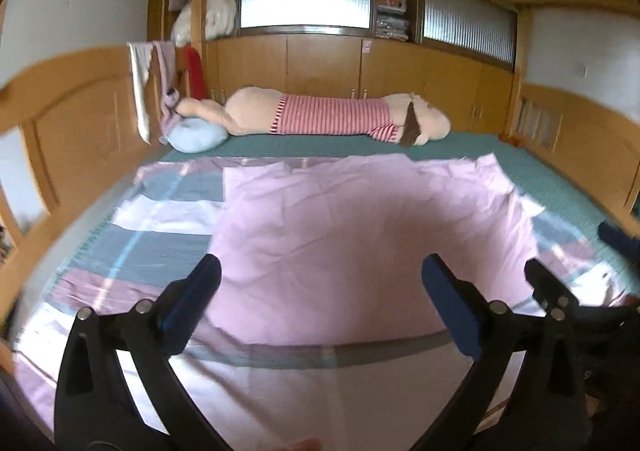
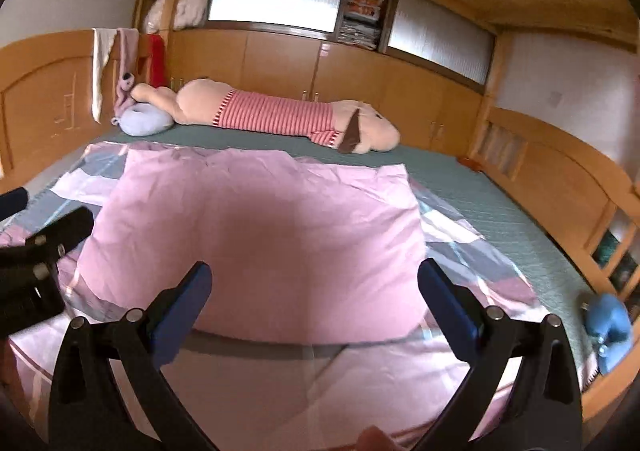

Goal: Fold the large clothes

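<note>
A large cloth lies spread on the bed, its plain pink side folded over a checked pink, grey and white side. My left gripper hovers above the near part of the pink fold, open, with nothing between its blue pads. Beside it my right gripper is also open and empty over the same fold. One of the right gripper's fingers shows at the right edge of the left wrist view. In the right wrist view, one of the left gripper's fingers shows at the left edge.
The bed has a green cover. A long plush toy in a red striped shirt lies across its far side, next to a light blue cushion. A wooden headboard and footboard bound the bed. A blue soft thing lies near right.
</note>
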Action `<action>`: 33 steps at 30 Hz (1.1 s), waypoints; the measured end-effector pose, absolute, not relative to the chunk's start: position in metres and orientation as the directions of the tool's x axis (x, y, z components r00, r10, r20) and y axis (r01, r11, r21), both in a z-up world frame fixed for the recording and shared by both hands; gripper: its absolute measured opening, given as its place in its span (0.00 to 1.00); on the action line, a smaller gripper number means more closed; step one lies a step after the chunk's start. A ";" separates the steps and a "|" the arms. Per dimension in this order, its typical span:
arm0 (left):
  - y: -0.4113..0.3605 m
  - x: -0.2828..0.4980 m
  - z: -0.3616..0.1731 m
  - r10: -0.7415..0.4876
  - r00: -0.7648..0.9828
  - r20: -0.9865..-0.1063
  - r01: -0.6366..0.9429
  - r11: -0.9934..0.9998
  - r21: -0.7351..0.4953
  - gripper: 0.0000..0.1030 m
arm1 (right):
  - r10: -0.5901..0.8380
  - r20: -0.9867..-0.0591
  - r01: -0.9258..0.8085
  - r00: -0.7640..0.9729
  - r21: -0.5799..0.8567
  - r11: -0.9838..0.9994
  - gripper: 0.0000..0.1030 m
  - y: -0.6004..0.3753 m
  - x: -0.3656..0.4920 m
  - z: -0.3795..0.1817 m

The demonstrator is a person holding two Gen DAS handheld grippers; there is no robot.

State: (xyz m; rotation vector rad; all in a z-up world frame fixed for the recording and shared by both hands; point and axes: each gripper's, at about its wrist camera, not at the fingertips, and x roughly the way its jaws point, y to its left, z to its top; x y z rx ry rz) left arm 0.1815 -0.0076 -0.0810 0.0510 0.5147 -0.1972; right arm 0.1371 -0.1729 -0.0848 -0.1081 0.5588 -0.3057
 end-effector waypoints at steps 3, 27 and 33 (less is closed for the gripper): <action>-0.005 0.173 -0.083 -0.182 0.843 -0.507 0.208 0.978 -0.007 0.98 | -0.301 -0.540 0.249 0.786 -0.170 0.953 0.99 -0.170 0.137 -0.089; -0.003 0.159 -0.079 -0.205 0.844 -0.495 0.222 0.975 -0.025 0.98 | -0.298 -0.550 0.263 0.781 -0.143 0.954 0.99 -0.163 0.123 -0.091; -0.002 0.162 -0.082 -0.206 0.839 -0.504 0.220 0.975 -0.032 0.98 | -0.290 -0.551 0.253 0.782 -0.146 0.957 0.99 -0.164 0.122 -0.092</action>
